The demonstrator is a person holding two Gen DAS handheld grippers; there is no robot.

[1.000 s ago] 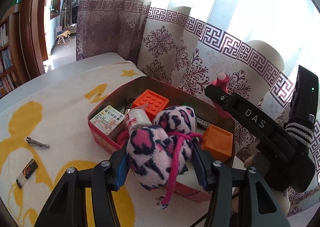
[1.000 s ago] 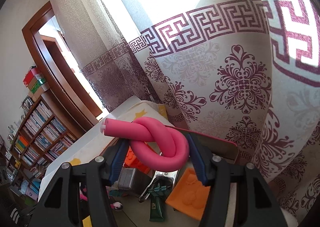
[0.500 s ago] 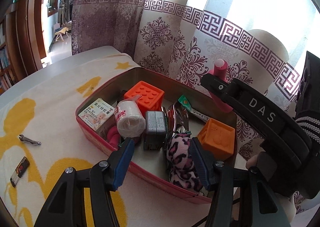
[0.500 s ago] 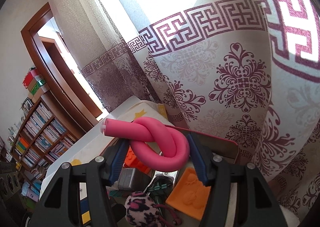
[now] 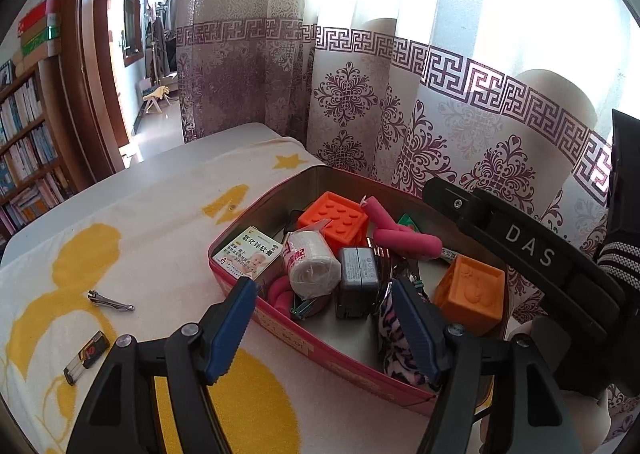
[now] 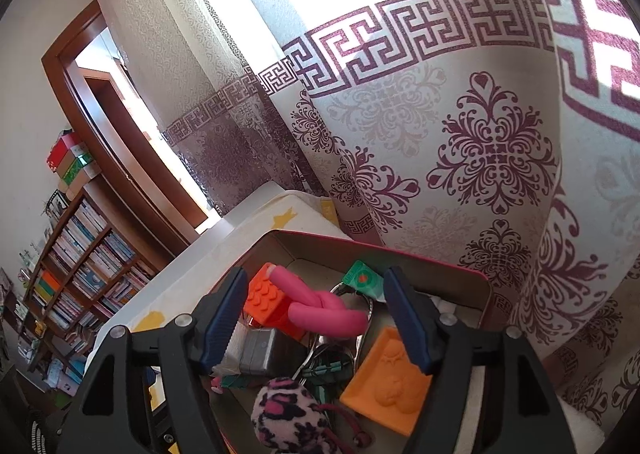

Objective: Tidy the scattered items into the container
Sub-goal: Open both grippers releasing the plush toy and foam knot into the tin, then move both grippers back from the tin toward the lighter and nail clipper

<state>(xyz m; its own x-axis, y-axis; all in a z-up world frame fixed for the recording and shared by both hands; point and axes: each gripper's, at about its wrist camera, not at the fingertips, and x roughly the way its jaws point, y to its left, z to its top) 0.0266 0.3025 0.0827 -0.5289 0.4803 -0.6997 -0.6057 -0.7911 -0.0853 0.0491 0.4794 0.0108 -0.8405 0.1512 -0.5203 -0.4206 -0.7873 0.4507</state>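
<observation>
Now: I am watching both releases finish over the tin.
Right tongs: the right gripper (image 6: 314,318) has just been opening its jaws; they are standing wide and gripping nothing, hovering at the lower centre of the right wrist frame.
Pink foam roller (image 6: 320,308): a second ago it was pinched between those pads; now it is lying loose inside the container (image 5: 256,220), draped over the orange studded block (image 5: 334,216).
Left tongs: the left gripper (image 5: 322,328) has also just been opening; I am seeing it wide and empty at the bottom of the left wrist frame.
Leopard plush (image 5: 396,338): no longer held; it is slumping inside the tin against the near wall, partly hidden behind the right-hand pad.
Meaning: I am counting two more items as tidied (both arms are free for the next pick).
Left over: the nail clipper (image 5: 110,301) and a small black stick (image 5: 86,357) are sitting on the blanket (image 5: 132,222) at lower left, well apart from the tin.
</observation>
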